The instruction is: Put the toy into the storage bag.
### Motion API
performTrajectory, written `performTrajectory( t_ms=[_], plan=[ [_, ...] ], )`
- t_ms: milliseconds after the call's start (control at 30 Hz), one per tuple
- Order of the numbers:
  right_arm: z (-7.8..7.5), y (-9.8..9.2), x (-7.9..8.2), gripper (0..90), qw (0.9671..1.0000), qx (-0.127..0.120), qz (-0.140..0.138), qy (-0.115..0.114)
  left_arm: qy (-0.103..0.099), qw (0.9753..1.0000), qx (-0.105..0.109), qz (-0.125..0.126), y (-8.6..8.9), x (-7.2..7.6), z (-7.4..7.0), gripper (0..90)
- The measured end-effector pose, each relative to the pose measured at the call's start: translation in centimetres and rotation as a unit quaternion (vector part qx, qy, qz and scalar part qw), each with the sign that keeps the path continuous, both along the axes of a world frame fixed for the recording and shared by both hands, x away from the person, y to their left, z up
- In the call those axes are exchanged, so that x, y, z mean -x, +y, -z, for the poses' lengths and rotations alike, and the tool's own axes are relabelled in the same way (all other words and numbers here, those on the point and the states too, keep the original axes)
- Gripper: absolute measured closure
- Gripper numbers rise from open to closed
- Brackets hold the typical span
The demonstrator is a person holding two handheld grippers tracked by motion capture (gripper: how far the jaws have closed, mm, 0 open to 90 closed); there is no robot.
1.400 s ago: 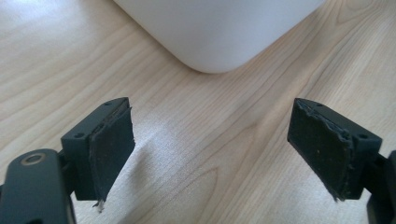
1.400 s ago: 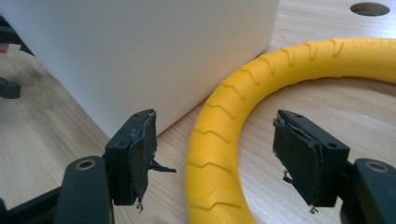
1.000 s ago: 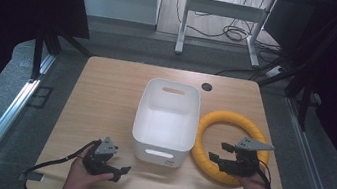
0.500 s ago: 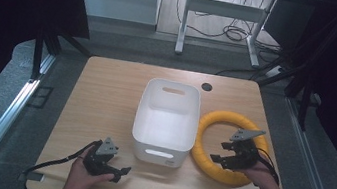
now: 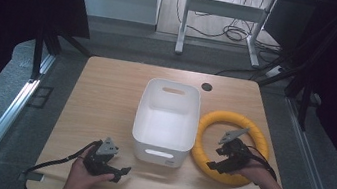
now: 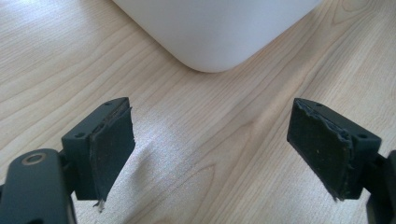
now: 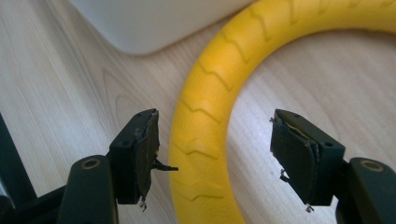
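Note:
A yellow ribbed ring [image 5: 233, 119] lies flat on the wooden table [image 5: 112, 86], right of a white bin [image 5: 166, 124]. My right gripper [image 5: 220, 159] hangs open over the ring's near-left arc; in the right gripper view the yellow ring [image 7: 205, 121] passes between its spread jaws, nearer the left pad [image 7: 145, 154], and the right gripper [image 7: 215, 158] does not clamp it. Near the front-left edge my left gripper [image 5: 120, 172] stays open close to the tabletop with nothing between its jaws. In the left gripper view the left gripper [image 6: 219, 154] faces the white bin's rounded corner [image 6: 215, 32].
The bin is empty and stands mid-table with handle slots at both ends. A dark round hole [image 5: 206, 86] sits near the table's far edge. Cables trail from both grippers toward the front. Dark curtains and a metal frame surround the table.
My right gripper has moved left and forward, from the ring's right side to above its near-left arc. The left gripper has stayed in place.

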State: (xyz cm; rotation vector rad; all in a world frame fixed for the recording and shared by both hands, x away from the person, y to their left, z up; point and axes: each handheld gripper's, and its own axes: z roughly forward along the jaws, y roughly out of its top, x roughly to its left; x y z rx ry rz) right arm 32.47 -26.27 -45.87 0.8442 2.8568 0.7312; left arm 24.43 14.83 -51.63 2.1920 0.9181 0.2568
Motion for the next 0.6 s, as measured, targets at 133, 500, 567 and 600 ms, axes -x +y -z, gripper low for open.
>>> performTrajectory(
  t_ms=[133,500,567,600],
  plan=[
    [0.4,0.4,0.1,32.8,0.9997,0.02,-0.008,0.012,-0.001,1.0,0.0,-0.001,0.0,0.0,-0.1,15.0],
    [2.5,1.3,0.1,32.9,0.9969,0.067,-0.022,0.034,0.0,1.0,-0.002,-0.001,0.0,0.0,0.0,15.0],
    [2.7,1.4,0.0,33.1,0.9962,0.077,-0.024,0.033,0.001,1.0,-0.003,0.0,0.0,0.0,0.1,15.0],
    [2.8,1.5,0.0,33.3,0.9959,0.08,-0.024,0.034,0.001,1.0,-0.004,0.0,-0.1,0.0,0.1,15.0]
  ],
)
